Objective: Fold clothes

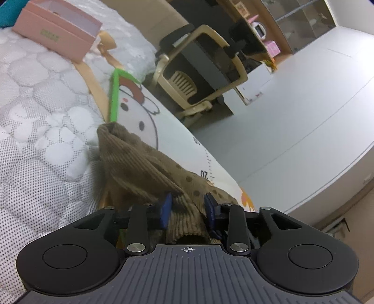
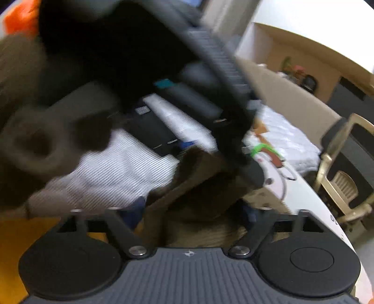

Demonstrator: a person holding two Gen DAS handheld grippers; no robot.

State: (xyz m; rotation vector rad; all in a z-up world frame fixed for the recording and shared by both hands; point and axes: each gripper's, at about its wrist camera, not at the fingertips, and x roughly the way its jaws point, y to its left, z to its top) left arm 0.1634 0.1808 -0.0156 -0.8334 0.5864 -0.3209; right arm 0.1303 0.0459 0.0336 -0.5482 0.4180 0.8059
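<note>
at lower centre of left wrist view, my left gripper [image 1: 188, 208] pinches brown dotted corduroy garment [image 1: 145, 163], blue pads [image 1: 166, 209] clamped on bunched fold. garment trails up-frame across white cartoon-print sheet [image 1: 168, 124], beside quilted cover [image 1: 42, 117]. pink rectangular box [image 1: 56, 30] upper left. right wrist view blurred: right gripper [image 2: 194, 215] straddles same fabric [image 2: 198, 177]; grip, cannot tell.

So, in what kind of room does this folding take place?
Probably a bedroom that also serves as a study: a quilted mattress carries the brown corduroy garment, and an office chair stands by a desk with shelves.
</note>
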